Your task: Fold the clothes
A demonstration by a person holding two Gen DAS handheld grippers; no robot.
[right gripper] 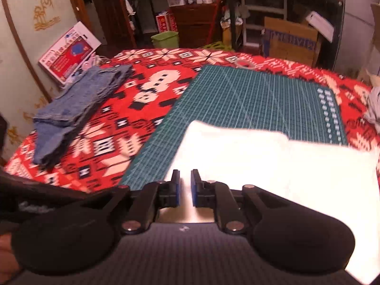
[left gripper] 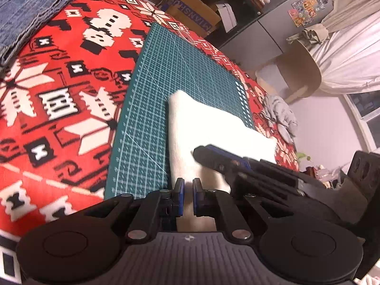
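My left hand-held gripper [left gripper: 187,196] angles down, nearly closed on the edge of the folded white cloth [left gripper: 204,128] lying on the green gridded cutting mat [left gripper: 166,76]. My right hand-held gripper [right gripper: 185,187] is slightly parted over that cloth, not pinching it. Only the right view shows the whole folded blue denim garment [right gripper: 73,109] on the red patterned desk cover [right gripper: 142,90].

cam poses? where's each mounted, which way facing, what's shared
Left wrist: on the left claw, facing down over the white cloth on the green cutting mat; the right claw crosses at right.
Right wrist: on the right claw, facing down over the same cloth; a fingertip shows bottom left.
Shared: cloth, mat, red patterned blanket, folded denim.
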